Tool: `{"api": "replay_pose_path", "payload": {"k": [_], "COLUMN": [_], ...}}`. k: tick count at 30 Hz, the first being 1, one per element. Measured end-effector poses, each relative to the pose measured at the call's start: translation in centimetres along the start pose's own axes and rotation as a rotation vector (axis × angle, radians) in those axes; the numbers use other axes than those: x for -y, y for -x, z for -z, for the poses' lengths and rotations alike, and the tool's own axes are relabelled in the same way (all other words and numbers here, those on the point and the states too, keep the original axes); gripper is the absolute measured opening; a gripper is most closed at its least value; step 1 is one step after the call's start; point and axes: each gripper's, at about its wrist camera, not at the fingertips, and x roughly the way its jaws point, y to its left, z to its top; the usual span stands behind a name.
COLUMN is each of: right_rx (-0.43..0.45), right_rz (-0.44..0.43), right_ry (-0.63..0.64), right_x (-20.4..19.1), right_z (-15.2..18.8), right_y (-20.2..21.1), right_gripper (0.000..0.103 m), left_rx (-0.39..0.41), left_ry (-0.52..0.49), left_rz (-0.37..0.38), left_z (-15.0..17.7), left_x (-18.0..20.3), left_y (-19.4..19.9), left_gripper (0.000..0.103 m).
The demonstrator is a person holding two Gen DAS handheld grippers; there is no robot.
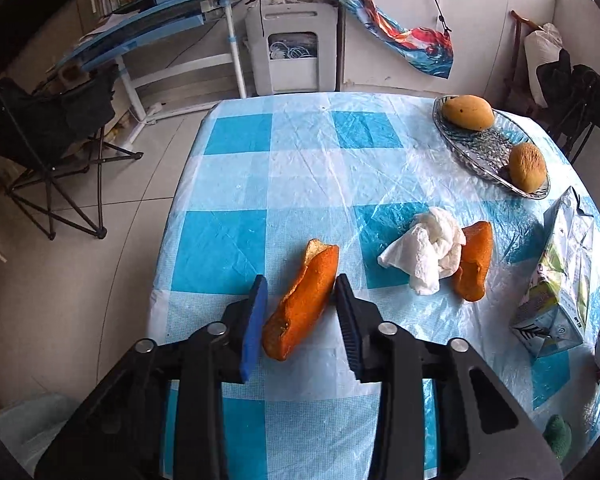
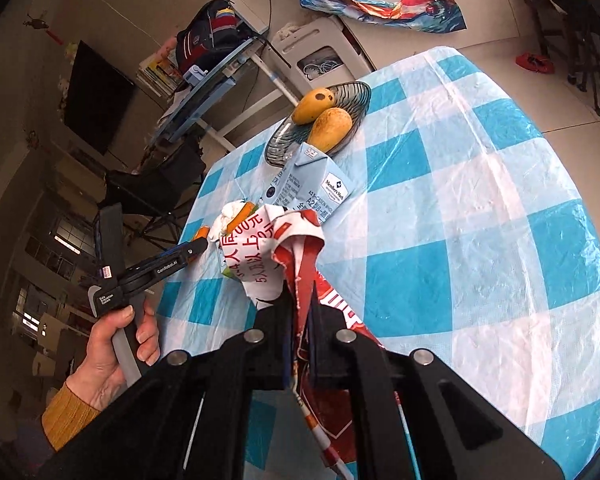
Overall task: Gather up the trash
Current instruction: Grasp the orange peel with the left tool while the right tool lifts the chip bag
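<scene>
The curled orange peel could be pushed along the slick checked plastic tablecloth or slip out if the left gripper is closed off-centre; its jaws are spread open, straddling the peel near the table's near edge. A red-and-white printed bag is pinched in the closed right gripper, and may slip. A second peel, crumpled tissue and a crushed milk carton are left lying farther right.

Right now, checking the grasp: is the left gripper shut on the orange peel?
Open: the left gripper straddles the orange peel, a gap showing beside its left finger.
</scene>
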Motion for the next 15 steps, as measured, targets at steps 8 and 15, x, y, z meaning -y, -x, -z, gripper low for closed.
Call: {"api": "replay_pose_path", "payload": {"k": [8,15], "right_rx": [0.014,0.025], "right_rz": [-0.009,-0.045], "right_ry": [-0.041,-0.062], "right_x": [0.8,0.4], "right_z": [0.3,1.0], "right_y": [0.6,1.0], "right_gripper": [0.007,0.007], "left_rx": [0.064,0.096], "left_ry": [0.051,0.147], "left_rz": [0.108,0.194], "left_z": [4.5,9.4], "left_x": [0.1,-1.2], "left_y": [4.1,9.1], "left_gripper": [0.014,0.014]}}
